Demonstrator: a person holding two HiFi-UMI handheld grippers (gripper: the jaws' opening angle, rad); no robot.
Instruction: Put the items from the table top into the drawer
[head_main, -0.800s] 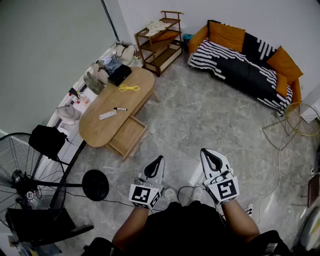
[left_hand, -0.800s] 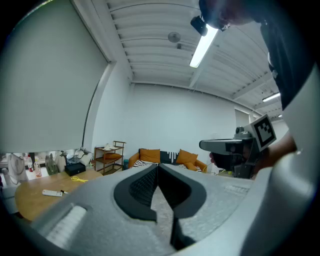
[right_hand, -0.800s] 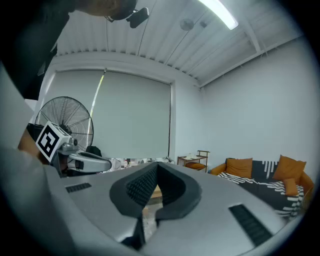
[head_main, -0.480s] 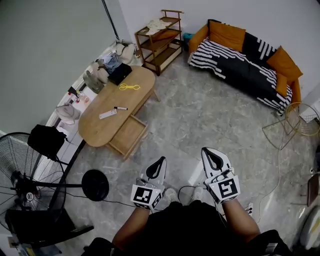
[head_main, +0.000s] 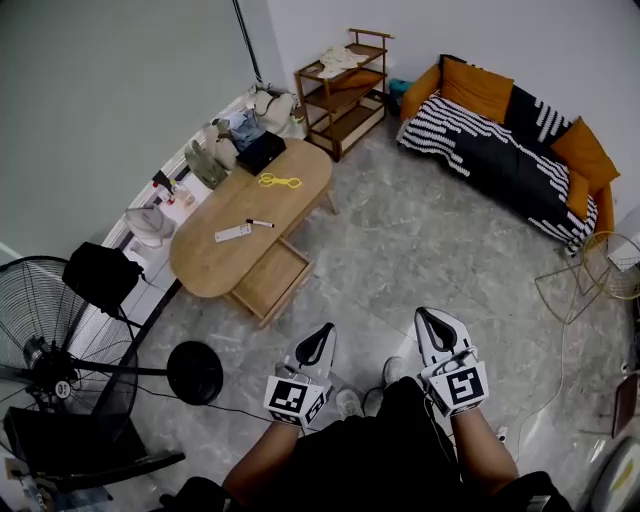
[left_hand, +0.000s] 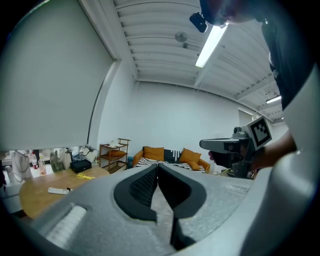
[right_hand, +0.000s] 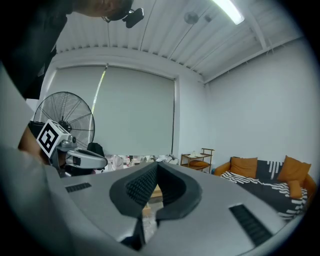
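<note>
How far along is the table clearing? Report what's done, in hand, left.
Done: the drawer stands open under the table, nothing visible inside. In hand: nothing; left gripper and right gripper are both shut and empty, away from the table. Left: remote, pen, yellow cord and black box lie on the table.

Open drawer (head_main: 271, 283) under cluttered table (head_main: 213, 266)

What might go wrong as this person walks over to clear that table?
The fan's round base lies beside the path, a trip hazard. The open drawer juts out from the table and might get bumped. The thin marker may roll away if nudged.
</note>
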